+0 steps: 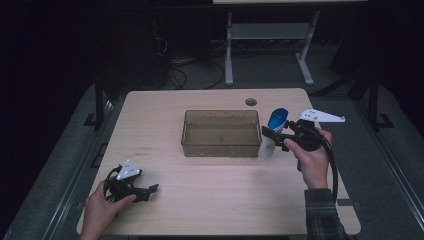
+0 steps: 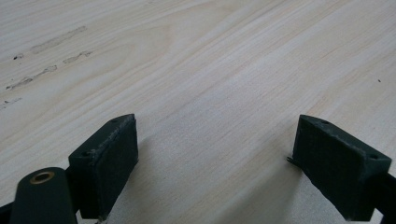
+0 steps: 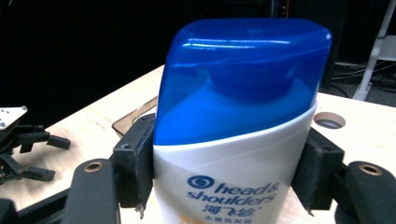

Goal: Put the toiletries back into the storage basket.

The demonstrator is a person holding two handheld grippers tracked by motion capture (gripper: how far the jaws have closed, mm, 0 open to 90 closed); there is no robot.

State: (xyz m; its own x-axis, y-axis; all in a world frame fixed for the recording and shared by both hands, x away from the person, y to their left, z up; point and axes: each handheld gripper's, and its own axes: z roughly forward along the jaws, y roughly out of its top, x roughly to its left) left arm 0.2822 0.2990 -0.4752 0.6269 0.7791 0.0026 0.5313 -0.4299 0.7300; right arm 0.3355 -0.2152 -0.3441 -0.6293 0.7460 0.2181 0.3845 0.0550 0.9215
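A white shampoo bottle [image 1: 272,134] with a blue cap stands upright just right of the clear bin [image 1: 221,148] in the high view. My right gripper [image 1: 274,135] is shut on the shampoo bottle [image 3: 238,154], both black pads [image 3: 136,158] pressing its white body below the blue cap [image 3: 243,74]. Whether the bottle's base touches the table I cannot tell. My left gripper [image 1: 150,190] rests low at the table's front left, held by a hand. In the left gripper view its jaws stand wide apart over bare wood, the left gripper [image 2: 215,158] open with nothing between them.
The clear rectangular bin sits mid-table with nothing visible inside. A round cable hole [image 1: 251,102] lies behind it, seen too as the cable hole [image 3: 329,120] in the right gripper view. Beyond the wooden table [image 1: 215,200] are a white frame's legs [image 1: 229,50] and cables on the dark floor.
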